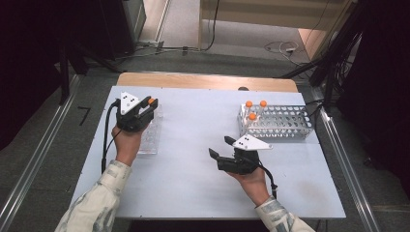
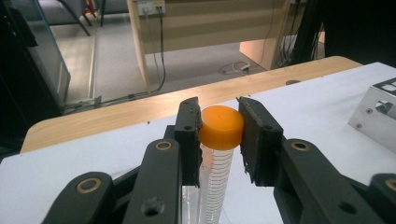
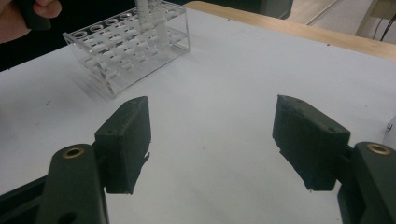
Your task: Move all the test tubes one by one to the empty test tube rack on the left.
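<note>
White sheeting covered the table (image 1: 193, 145), with a strip of pale wood along its far edge and grey floor with trailing cables beyond. Taking the clear plastic rack (image 1: 149, 137) as the landmark, it stood near the table's left edge. The left gripper (image 1: 147, 107) hung directly over its far end, jaws pinching the orange cap (image 2: 221, 127) of a graduated tube (image 2: 215, 179); in the left gripper view the tube hung upright below the cap, its lower part reaching down toward the rack, though whether the tip had entered a hole could not be told. Well to the right of the clear rack, across bare table, sat a metal rack (image 1: 278, 123) holding three more orange-capped tubes (image 1: 255, 109) at its near-left corner. The right gripper (image 1: 220, 149) rested between the two racks, nearer the metal one, jaws spread wide with nothing between them.

The step in hand seemed to be seating the tube in the clear rack. Doing it well probably meant keeping the tube plumb, lining its tip over one hole, and lowering straight without brushing the rack's top plate, since the light plastic rack might slide or tip. Release should likely wait until the tube stood supported by the hole. The idle gripper could steady the clear rack if it shifted.
</note>
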Action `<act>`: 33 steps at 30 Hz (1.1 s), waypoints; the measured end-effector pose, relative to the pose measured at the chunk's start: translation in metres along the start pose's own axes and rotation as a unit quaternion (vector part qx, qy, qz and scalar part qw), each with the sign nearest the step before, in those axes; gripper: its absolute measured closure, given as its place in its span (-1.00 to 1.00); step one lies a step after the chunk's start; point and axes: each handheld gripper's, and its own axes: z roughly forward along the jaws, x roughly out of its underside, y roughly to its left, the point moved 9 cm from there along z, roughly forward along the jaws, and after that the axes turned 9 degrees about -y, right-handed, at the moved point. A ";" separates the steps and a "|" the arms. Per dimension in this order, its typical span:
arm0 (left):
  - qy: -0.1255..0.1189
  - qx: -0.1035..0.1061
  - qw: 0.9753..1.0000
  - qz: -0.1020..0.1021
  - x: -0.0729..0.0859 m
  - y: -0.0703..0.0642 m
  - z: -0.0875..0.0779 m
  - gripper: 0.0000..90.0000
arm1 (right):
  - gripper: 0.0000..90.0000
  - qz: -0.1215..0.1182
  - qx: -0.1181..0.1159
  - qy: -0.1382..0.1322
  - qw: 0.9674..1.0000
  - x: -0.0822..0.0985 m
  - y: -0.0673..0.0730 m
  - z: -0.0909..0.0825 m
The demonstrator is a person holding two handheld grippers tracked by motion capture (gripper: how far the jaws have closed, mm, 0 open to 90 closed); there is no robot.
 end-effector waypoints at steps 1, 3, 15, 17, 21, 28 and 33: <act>0.002 -0.002 1.000 -0.002 0.002 0.001 0.000 0.55 | -0.41 0.000 0.000 0.000 1.000 0.000 0.000 0.000; 0.009 -0.006 1.000 -0.012 0.009 0.003 0.001 0.55 | -0.41 0.000 0.000 0.000 1.000 0.000 0.000 0.000; 0.013 -0.013 1.000 -0.024 0.014 0.004 0.000 0.41 | -0.41 0.001 0.000 0.002 1.000 0.001 0.000 0.001; 0.010 -0.013 1.000 -0.025 0.013 0.005 -0.001 0.35 | -0.41 0.000 0.001 0.002 1.000 0.001 0.000 0.000; 0.003 -0.011 0.999 -0.037 0.009 0.003 -0.005 0.23 | -0.41 0.001 0.001 0.002 1.000 0.001 0.000 0.000; 0.004 0.012 0.998 -0.060 0.010 -0.013 -0.018 -0.14 | -0.41 0.002 0.004 0.000 1.000 0.001 -0.003 0.000; -0.004 0.028 0.997 -0.065 0.009 -0.026 -0.030 -0.25 | -0.40 0.002 0.006 0.000 1.000 0.001 -0.005 -0.002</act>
